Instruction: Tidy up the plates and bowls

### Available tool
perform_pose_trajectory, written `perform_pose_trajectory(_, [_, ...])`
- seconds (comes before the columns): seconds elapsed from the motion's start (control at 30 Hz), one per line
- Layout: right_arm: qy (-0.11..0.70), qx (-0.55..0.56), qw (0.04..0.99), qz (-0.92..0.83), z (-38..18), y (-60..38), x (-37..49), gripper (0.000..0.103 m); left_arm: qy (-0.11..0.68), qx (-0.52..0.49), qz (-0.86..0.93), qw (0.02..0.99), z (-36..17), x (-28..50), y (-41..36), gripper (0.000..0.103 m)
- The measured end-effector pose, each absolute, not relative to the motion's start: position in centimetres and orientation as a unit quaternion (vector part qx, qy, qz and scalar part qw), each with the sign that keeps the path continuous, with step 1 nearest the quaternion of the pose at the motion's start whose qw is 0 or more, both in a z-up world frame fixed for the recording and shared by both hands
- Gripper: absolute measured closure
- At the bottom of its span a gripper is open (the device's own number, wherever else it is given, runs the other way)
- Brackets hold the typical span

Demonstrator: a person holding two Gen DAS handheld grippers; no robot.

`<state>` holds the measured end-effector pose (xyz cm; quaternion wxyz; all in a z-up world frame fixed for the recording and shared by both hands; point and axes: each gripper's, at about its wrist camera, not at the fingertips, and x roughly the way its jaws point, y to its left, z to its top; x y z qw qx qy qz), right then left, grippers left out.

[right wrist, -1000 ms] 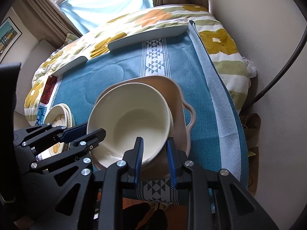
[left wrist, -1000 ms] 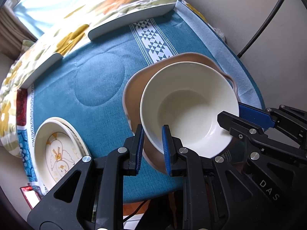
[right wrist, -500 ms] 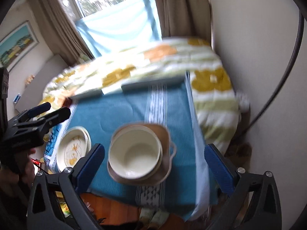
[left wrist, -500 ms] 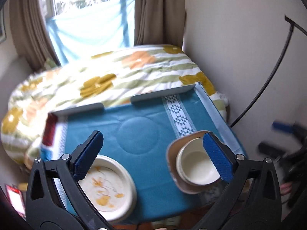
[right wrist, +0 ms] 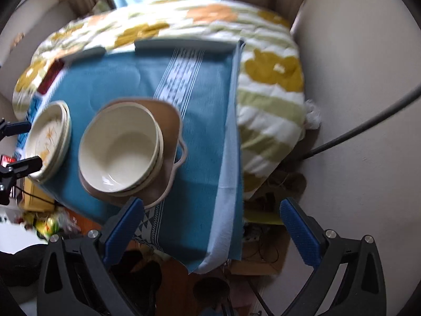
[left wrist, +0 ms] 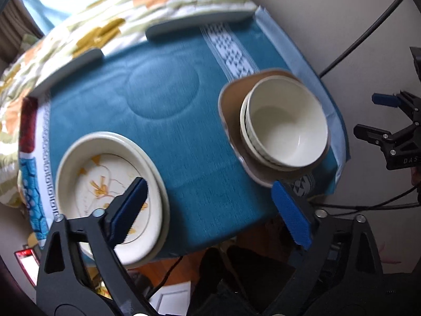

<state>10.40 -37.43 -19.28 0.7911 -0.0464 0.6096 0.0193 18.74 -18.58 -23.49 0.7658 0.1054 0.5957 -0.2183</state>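
Looking along the left gripper (left wrist: 210, 205), a stack of cream plates (left wrist: 110, 189) with an orange flower pattern is seen near the front left corner of the teal cloth (left wrist: 173, 121), partly crossed by the gripper's left blue pad; the same stack (right wrist: 50, 142) appears small and at the left edge in the right wrist view. Only the left view shows the letters "DAS" printed in white on the black body of the right gripper (left wrist: 368, 115), which is seen at the far right, off the cloth. Only the right view shows the loop handle on the brown dish (right wrist: 168, 131) and the floral quilt (right wrist: 271, 89) falling away beyond the cloth's pale blue edge. Two nested cream bowls (left wrist: 284, 129) are counted, the rim of the lower one showing beneath the upper; they sit inside the brown dish (left wrist: 231, 110) near the front right of the cloth. At least two plates can be made out in the stack by their rims; an exact count cannot be given. One brown dish is seen. Both grippers are held with their blue pads spread wide and nothing between them: the right gripper (right wrist: 210, 229) hangs over the near edge of the cloth in front of the bowls (right wrist: 121, 147), and the left gripper's tips (right wrist: 18, 144) are seen beside the plates.
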Motion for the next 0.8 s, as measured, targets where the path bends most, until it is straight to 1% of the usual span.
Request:
perform_pose_trajectory(0.07, [0.618,-0.071,0.783,0.025,-20.4,-36.8,10.7,0.003,0.607,0.103,-0.218,0.757,-24.6,19.2,-19.1,0.021])
perform_pose_trajectory(0.1, [0.623,-0.082,0.777,0.030,-20.9,-36.5,11.0,0.008,0.612,0.102,-0.217,0.754,-25.0,19.4,-19.3,0.022])
perform_pose_trajectory(0.2, [0.639,-0.088,0.762,0.059,-22.3,-35.9,11.6,0.017,0.622,0.109,-0.221,0.743,-26.1,19.7,-20.1,0.023])
perform_pose_trajectory(0.23, [0.646,-0.095,0.755,0.065,-22.9,-35.5,11.7,0.019,0.625,0.113,-0.223,0.739,-26.5,19.7,-20.5,0.024])
perform_pose_trajectory(0.3, [0.654,-0.112,0.745,0.071,-23.6,-35.0,11.9,0.023,0.631,0.120,-0.227,0.732,-27.0,19.8,-21.1,0.028])
perform_pose_trajectory(0.43, [0.668,-0.117,0.729,0.093,-24.5,-34.4,12.7,0.034,0.639,0.119,-0.235,0.723,-27.9,20.3,-21.7,0.030])
perform_pose_trajectory(0.47, [0.671,-0.120,0.725,0.097,-24.9,-34.2,12.9,0.035,0.639,0.124,-0.235,0.722,-28.1,20.4,-22.0,0.033])
perform_pose_trajectory(0.53, [0.676,-0.117,0.720,0.106,-25.5,-34.3,13.3,0.044,0.643,0.127,-0.238,0.717,-28.6,20.5,-22.4,0.040])
perform_pose_trajectory(0.57, [0.677,-0.113,0.719,0.110,-25.8,-34.3,13.4,0.046,0.646,0.123,-0.241,0.714,-28.9,20.6,-22.6,0.046])
perform_pose_trajectory(0.6, [0.678,-0.110,0.718,0.114,-26.0,-34.3,13.5,0.050,0.648,0.120,-0.243,0.711,-29.2,20.7,-22.8,0.050])
perform_pose_trajectory(0.63, [0.677,-0.106,0.718,0.119,-26.3,-34.2,13.6,0.054,0.650,0.121,-0.242,0.710,-29.5,20.7,-23.0,0.051])
perform_pose_trajectory(0.67, [0.678,-0.104,0.718,0.121,-26.5,-34.1,13.6,0.056,0.650,0.123,-0.240,0.710,-29.8,20.7,-23.3,0.055])
perform_pose_trajectory(0.7, [0.678,-0.100,0.718,0.125,-26.8,-34.0,13.6,0.060,0.649,0.125,-0.240,0.711,-30.0,20.7,-23.5,0.060])
perform_pose_trajectory(0.73, [0.676,-0.096,0.719,0.129,-27.0,-33.9,13.7,0.065,0.648,0.126,-0.240,0.712,-30.3,20.7,-23.9,0.063])
perform_pose_trajectory(0.8, [0.674,-0.084,0.721,0.136,-27.3,-33.9,13.7,0.070,0.647,0.122,-0.242,0.712,-30.7,20.8,-24.4,0.077])
